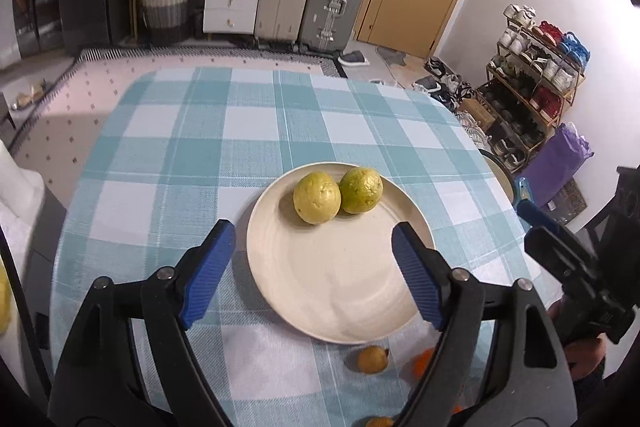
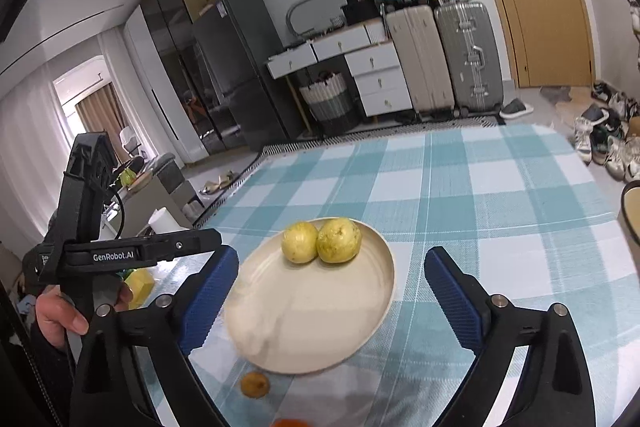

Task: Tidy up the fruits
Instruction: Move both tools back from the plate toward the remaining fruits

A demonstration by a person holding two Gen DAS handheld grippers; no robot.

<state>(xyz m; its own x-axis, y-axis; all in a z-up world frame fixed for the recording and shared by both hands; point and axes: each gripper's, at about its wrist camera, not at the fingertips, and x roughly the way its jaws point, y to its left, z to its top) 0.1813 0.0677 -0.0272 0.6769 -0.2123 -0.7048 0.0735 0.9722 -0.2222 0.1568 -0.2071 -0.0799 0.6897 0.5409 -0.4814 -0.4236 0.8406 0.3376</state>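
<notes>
Two yellow-green guavas (image 1: 318, 198) (image 1: 361, 190) lie side by side at the far part of a cream plate (image 1: 332, 291) on the checked table. In the right wrist view the same guavas (image 2: 299, 242) (image 2: 339, 240) and plate (image 2: 320, 327) appear. My left gripper (image 1: 312, 239) hovers over the near half of the plate, open, nothing between its blue pads. My right gripper (image 2: 332, 271) is also open and empty, above the plate's near side. A small brownish-yellow fruit (image 1: 373, 359) (image 2: 255, 383) and an orange fruit (image 1: 423, 361) (image 2: 289, 422) lie on the cloth in front of the plate.
The right gripper's body (image 1: 576, 267) shows at the right edge of the left wrist view, the left gripper's body (image 2: 120, 251) and a hand (image 2: 60, 315) at the left of the right one. Another dish rim (image 2: 630, 211) sits at the table's right edge. Suitcases, drawers beyond.
</notes>
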